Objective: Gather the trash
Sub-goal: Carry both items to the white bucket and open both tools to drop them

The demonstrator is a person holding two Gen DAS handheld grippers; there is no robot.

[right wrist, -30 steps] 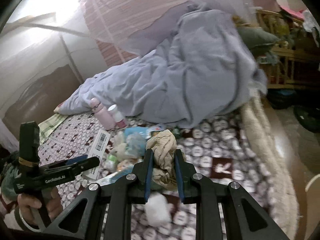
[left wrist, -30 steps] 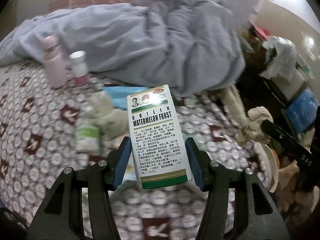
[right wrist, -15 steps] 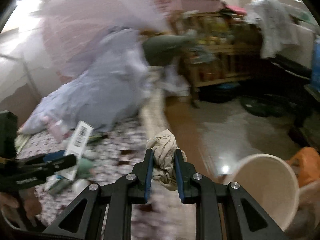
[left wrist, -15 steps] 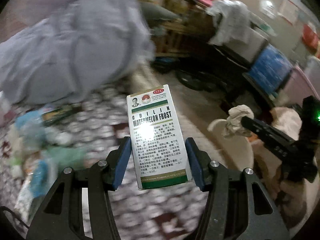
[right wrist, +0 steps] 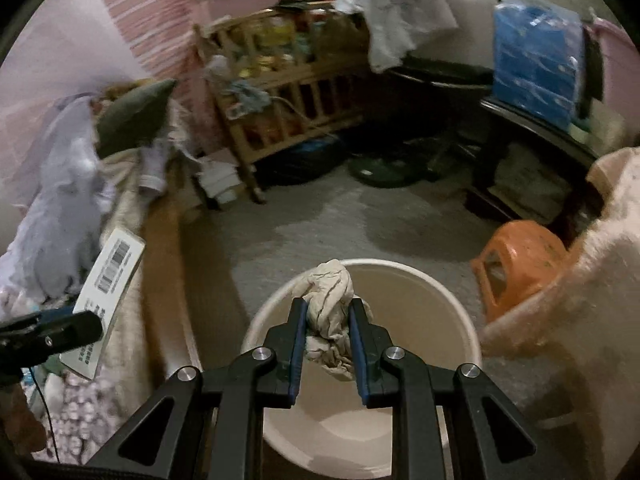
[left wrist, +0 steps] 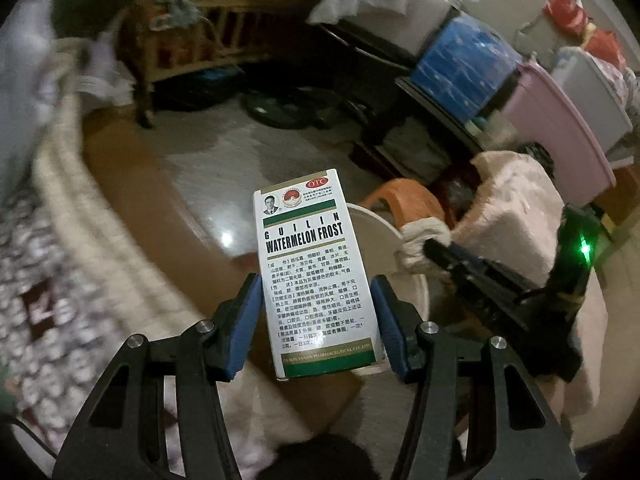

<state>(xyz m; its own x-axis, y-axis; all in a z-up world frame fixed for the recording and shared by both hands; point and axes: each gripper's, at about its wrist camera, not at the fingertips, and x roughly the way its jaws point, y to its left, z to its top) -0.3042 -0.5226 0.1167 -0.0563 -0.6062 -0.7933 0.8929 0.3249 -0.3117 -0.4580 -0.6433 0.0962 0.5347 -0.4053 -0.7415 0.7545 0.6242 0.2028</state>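
Observation:
My left gripper (left wrist: 314, 292) is shut on a white and green medicine box (left wrist: 314, 268) marked Watermelon Frost, held upright near the rim of a cream bucket (left wrist: 416, 292). The box also shows in the right wrist view (right wrist: 108, 276) at the left. My right gripper (right wrist: 327, 320) is shut on a crumpled beige tissue wad (right wrist: 329, 312), held directly over the open mouth of the bucket (right wrist: 452, 320). The bucket looks empty inside. In the left wrist view the right gripper (left wrist: 430, 246) and its wad (left wrist: 420, 236) hang over the bucket.
An orange plastic stool (right wrist: 520, 260) stands right of the bucket. A fluffy pale cover (right wrist: 592, 280) lies at the right. The bed edge (left wrist: 68, 216) with patterned sheet runs along the left. A wooden crib (right wrist: 288, 100), blue bag (right wrist: 536, 72) and a dark desk stand across the floor.
Both grippers have swung from over the bed to the floor side. The bucket now lies under the right gripper, and the box is close to its rim. Both grips are unchanged.

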